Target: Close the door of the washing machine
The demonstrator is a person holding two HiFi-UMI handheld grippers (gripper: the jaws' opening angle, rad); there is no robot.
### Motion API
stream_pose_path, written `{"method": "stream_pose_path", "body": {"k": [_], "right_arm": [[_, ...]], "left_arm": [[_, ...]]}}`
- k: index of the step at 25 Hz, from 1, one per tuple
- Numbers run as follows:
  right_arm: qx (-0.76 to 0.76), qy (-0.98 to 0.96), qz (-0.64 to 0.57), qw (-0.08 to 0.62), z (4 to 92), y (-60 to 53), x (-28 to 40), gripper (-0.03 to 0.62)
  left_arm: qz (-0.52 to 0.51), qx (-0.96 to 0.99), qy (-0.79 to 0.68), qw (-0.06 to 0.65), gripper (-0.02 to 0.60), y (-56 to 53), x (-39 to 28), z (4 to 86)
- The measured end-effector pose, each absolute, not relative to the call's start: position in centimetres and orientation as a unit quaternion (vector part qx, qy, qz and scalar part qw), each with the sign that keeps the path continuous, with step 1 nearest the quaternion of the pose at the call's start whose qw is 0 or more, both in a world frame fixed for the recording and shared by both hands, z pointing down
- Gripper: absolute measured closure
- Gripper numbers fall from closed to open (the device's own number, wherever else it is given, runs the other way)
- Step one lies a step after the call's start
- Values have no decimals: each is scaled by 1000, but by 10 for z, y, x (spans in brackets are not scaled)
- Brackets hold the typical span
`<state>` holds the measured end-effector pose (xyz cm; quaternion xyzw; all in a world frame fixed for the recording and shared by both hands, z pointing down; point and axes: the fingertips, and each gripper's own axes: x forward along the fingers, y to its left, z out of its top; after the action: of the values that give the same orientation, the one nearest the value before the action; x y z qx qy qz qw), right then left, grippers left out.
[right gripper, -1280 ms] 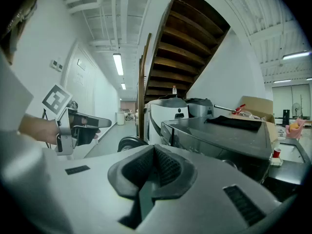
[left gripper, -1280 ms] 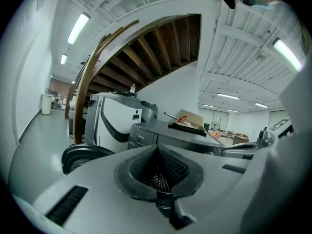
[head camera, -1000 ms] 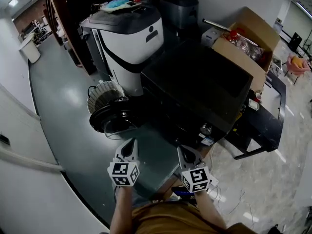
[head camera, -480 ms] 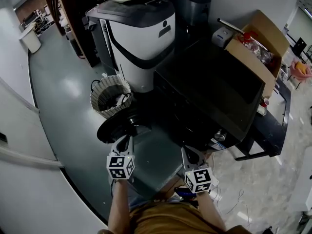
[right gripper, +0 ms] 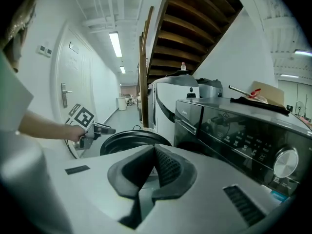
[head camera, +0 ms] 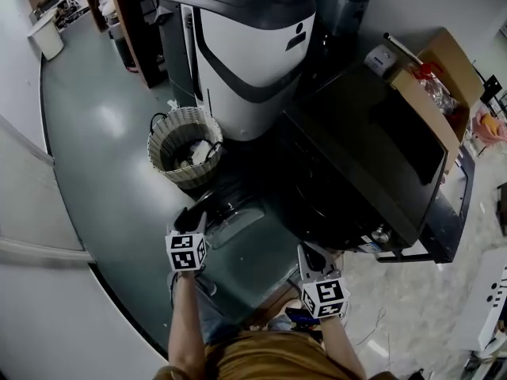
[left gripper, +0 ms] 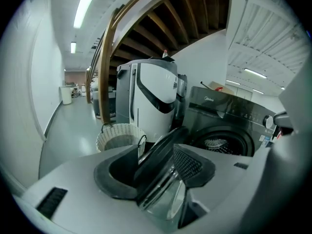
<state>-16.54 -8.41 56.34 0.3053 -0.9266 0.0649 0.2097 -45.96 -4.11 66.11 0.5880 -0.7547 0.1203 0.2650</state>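
The dark front-loading washing machine [head camera: 356,157] stands at the right with its round door [head camera: 238,212] swung out toward me. The drum opening [left gripper: 222,143] shows behind it. My left gripper [head camera: 192,214] is at the door's outer edge. In the left gripper view its jaws [left gripper: 156,150] have just been opening and stand wide, with the door's black rim and glass bowl [left gripper: 163,199] between them. My right gripper [head camera: 313,258] hangs near the machine's front corner, away from the door, its pads [right gripper: 153,152] together on nothing. The right gripper view shows the door [right gripper: 131,143] and the left gripper [right gripper: 105,129].
A wicker basket [head camera: 184,145] with white stuff in it sits on the floor just beyond the door. A tall white and grey machine [head camera: 253,46] stands behind it. A cardboard box [head camera: 440,77] lies past the washer. A white wall runs along the left.
Both grippers have moved forward and down toward the machine. The left one has come to the door's outer rim. The head view has shifted closer to the washer.
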Motion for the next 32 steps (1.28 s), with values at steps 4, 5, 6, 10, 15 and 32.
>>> {"method": "stream_pose_path", "body": {"k": [4, 5, 6, 10, 15, 32], "right_arm": [[302, -924, 68, 223, 576, -83, -186, 582], [300, -924, 70, 226, 580, -82, -190, 583], [298, -924, 71, 228, 582, -81, -194, 582], [288, -927, 69, 230, 585, -78, -208, 582], [288, -928, 73, 223, 583, -71, -209, 582], [300, -925, 94, 211, 575, -60, -146, 582]], "left_arm": [[120, 594, -737, 298, 336, -43, -474, 689], [123, 602, -726, 309, 336, -44, -472, 697], [130, 609, -715, 318, 336, -45, -470, 704], [135, 619, -701, 327, 355, -45, -467, 713], [140, 620, -694, 339, 364, -41, -466, 715], [151, 590, -706, 360, 371, -27, -429, 714]]}}
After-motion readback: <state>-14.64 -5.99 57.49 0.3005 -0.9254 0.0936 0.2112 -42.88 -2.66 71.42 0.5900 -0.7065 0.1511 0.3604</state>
